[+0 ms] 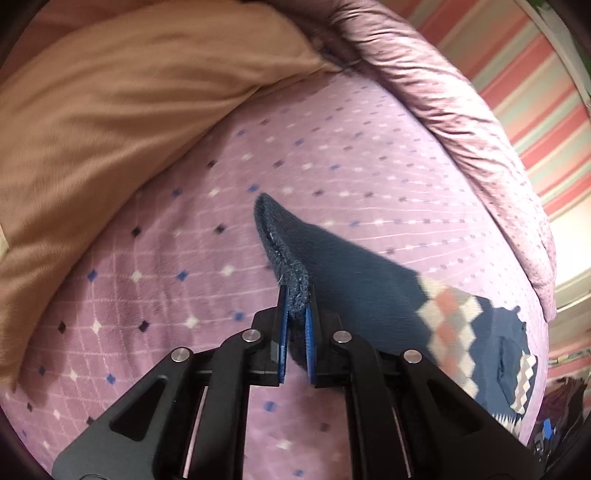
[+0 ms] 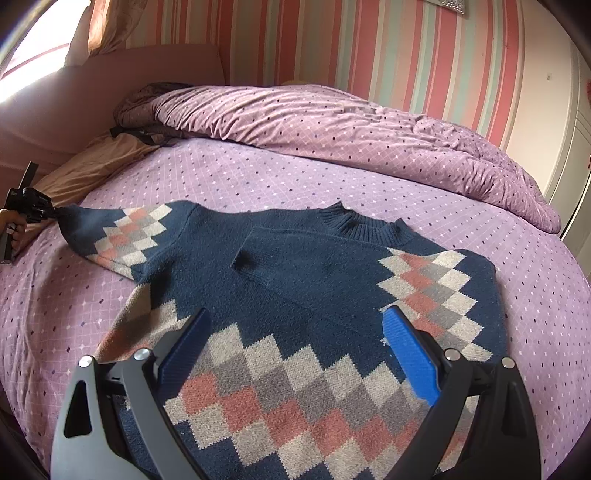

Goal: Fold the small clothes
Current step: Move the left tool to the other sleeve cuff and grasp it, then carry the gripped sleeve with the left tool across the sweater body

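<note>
1. Sweater (image 2: 295,280): navy knit w/ argyle diamonds in white, grey, salmon. Lies flat on bed, directly ahead of and under right gripper. Ribbed collar (image 2: 364,225) at far side from that gripper. One sleeve folded across chest, cuff end near centre of body.
2. Other sleeve (image 2: 122,236): stretched out toward left gripper, diamond band mid-sleeve; cuff (image 1: 286,254) lifted off bedspread.
3. Left gripper (image 1: 295,314): black frame, blue pads (image 1: 282,332) pressed together on ribbed cuff, pinching it. Sleeve trails away to its right, down to sweater body. In right wrist view it shows small at far left edge (image 2: 31,208), w/ a hand (image 2: 14,229) on its grip.
4. Right gripper (image 2: 295,350): jaws spread wide, nothing between pads; blue pads (image 2: 410,354) hover over lower argyle band of sweater. Contact w/ fabric: cannot tell.
5. Bedspread (image 2: 258,177): lilac, white grid lines w/ small dark, blue and white diamonds. Under sweater, extends beyond both grippers.
6. Duvet (image 2: 332,122): same lilac print, bunched up beyond sweater, far side from right gripper.
7. Tan blanket (image 1: 129,103): soft, plain; ahead-left of left gripper, resting on bedspread.
8. Wall (image 2: 369,44): vert. stripes in pink, cream, pale green, behind bed.
9. Curtain (image 2: 107,26): peach, at bright window, upper left of right wrist view.
</note>
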`<state>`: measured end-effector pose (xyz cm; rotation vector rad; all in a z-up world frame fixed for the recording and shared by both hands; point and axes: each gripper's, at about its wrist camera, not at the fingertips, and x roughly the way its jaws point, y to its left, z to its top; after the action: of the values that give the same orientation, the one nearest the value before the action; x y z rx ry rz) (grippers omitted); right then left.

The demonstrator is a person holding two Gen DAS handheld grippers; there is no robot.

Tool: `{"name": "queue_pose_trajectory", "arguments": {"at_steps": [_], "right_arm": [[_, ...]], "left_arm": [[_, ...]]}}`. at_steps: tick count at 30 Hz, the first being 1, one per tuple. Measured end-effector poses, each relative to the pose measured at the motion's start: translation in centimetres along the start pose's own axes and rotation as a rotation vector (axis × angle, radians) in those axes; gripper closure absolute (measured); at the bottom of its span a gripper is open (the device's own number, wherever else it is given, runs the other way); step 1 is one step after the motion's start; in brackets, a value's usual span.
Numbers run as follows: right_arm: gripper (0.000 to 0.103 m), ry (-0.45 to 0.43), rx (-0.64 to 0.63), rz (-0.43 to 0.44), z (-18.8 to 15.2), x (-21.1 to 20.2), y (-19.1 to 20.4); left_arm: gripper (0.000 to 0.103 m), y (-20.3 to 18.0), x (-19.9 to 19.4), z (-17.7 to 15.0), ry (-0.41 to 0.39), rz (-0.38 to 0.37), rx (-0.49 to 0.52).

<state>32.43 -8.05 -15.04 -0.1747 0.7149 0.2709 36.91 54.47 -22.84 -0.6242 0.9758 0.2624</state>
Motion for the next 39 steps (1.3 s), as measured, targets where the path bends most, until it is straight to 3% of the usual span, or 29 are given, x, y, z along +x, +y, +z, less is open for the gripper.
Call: {"name": "queue_pose_trajectory", "arguments": {"at_steps": [6,9,18,22,31,39], "right_arm": [[0.008,-0.024,0.03,0.002,0.1,-1.5,-1.8],[0.008,-0.039,0.046,0.001,-0.1,-2.5,-3.0],[0.008,-0.068,0.108,-0.014,-0.8,-4.8,-8.9],[0.008,-0.091,0.135,-0.025,-0.8,-6.1,-12.3],[0.008,-0.128,0.222,-0.051,-2.3,-8.9,-18.8],[0.008,-0.145,0.279,-0.081,-5.9,-10.8,-24.2]], "left_arm": [[0.097,-7.7,-3.8,0.4,-0.05,-0.044,0.106],[0.097,-13.6,-5.5,0.1,-0.07,-0.056,0.184],[0.097,-29.9,-7.1,-4.0,-0.1,-0.073,0.367],[0.097,-37.9,-6.5,-7.6,-0.092,-0.093,0.447],[0.097,-51.9,-2.4,-17.2,-0.037,-0.106,0.597],[0.097,-58.1,2.3,-23.5,0.018,-0.067,0.63]]}}
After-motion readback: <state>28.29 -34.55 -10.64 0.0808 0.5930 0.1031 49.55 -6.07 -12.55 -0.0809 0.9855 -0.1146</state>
